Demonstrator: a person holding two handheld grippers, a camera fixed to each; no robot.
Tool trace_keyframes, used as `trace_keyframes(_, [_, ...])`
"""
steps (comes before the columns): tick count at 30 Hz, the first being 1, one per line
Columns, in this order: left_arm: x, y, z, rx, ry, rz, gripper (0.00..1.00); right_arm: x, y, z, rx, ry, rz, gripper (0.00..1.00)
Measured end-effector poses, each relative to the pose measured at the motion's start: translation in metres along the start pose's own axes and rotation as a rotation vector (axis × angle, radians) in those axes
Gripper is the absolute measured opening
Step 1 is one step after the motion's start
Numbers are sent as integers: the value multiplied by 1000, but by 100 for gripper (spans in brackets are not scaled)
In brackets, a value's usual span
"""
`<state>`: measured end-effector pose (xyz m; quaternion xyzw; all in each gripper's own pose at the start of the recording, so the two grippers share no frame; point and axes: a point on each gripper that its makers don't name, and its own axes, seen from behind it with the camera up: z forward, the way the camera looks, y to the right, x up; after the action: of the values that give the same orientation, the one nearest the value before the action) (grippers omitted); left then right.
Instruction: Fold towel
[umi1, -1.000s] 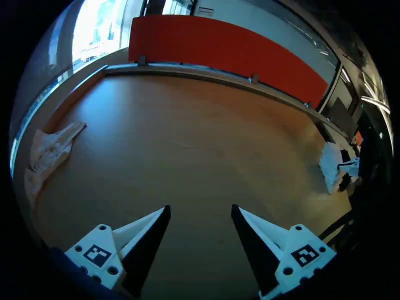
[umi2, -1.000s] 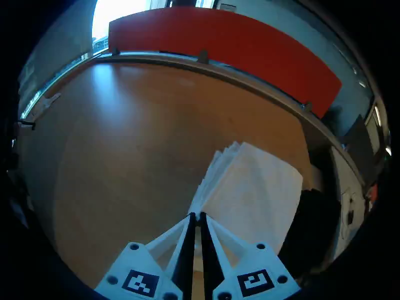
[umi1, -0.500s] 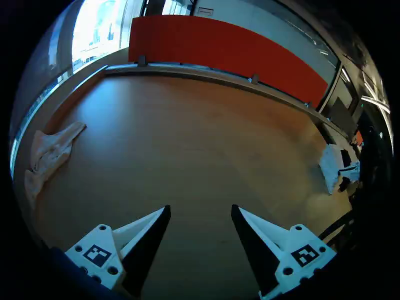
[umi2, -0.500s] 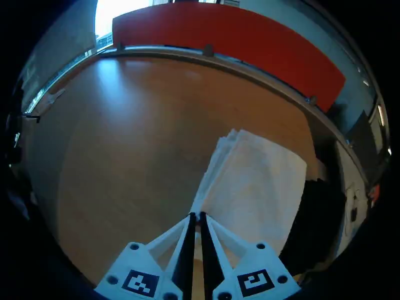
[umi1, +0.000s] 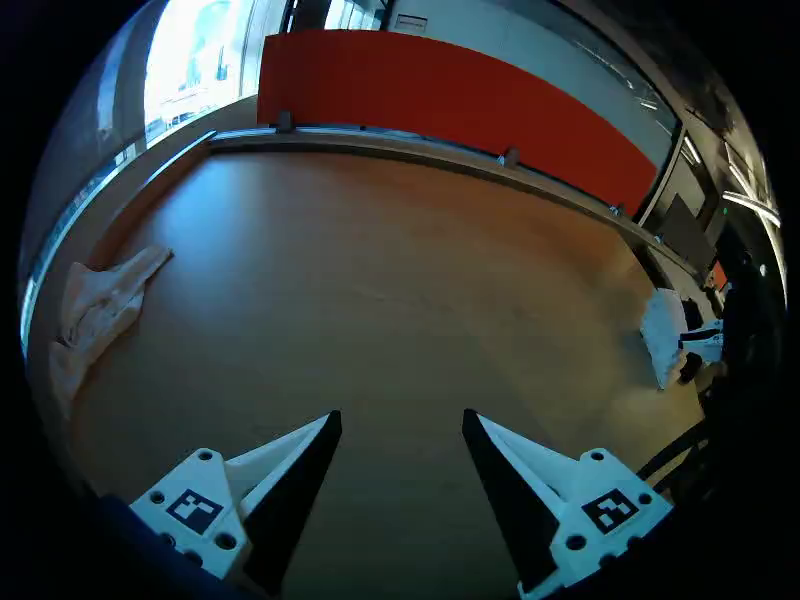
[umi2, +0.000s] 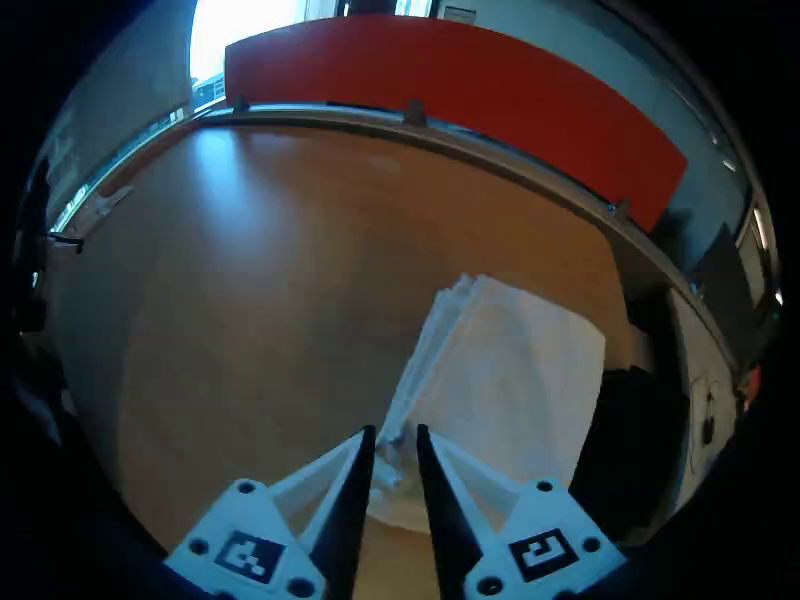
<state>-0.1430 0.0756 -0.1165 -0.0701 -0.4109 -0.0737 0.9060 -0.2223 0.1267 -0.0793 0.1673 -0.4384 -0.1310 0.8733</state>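
We judged the folding all but done. The white towel (umi2: 510, 390) lay on the near right of the wooden table (umi2: 250, 300) as a flat, soft rectangle, its stacked layers showing as thin ridges along the left edge. The right gripper (umi2: 394, 432) had its fingers parted narrowly, with the towel's bunched near corner in the gap, apparently not pinched. The left gripper (umi1: 401, 415) was spread wide over bare, smooth wood. What was left, we thought, was backing away and perhaps squaring that corner. A crumpled beige cloth (umi1: 95, 305) lay at the table's left edge.
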Motion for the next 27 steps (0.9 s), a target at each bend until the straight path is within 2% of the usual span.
trace_keyframes(3, [1, 0, 1, -1, 1, -2, 89, 5, -2, -1, 1, 21, 4, 55])
trace_keyframes(9, [3, 2, 3, -5, 2, 4, 90, 9, -1, -3, -12, 43, 18, 83])
trace_keyframes(11, [4, 4, 3, -9, 2, 6, 90, 12, 1, -4, -21, 51, 22, 97])
trace_keyframes(13, [5, 5, 4, -12, 5, 9, 90, 14, 2, -4, -27, 60, 26, 100])
trace_keyframes(22, [12, 6, 5, -17, 19, 5, 89, 27, -1, -6, -43, 105, 42, 100])
trace_keyframes(27, [20, 6, 4, -23, 42, 4, 90, 44, -5, -11, -54, 166, 61, 100])
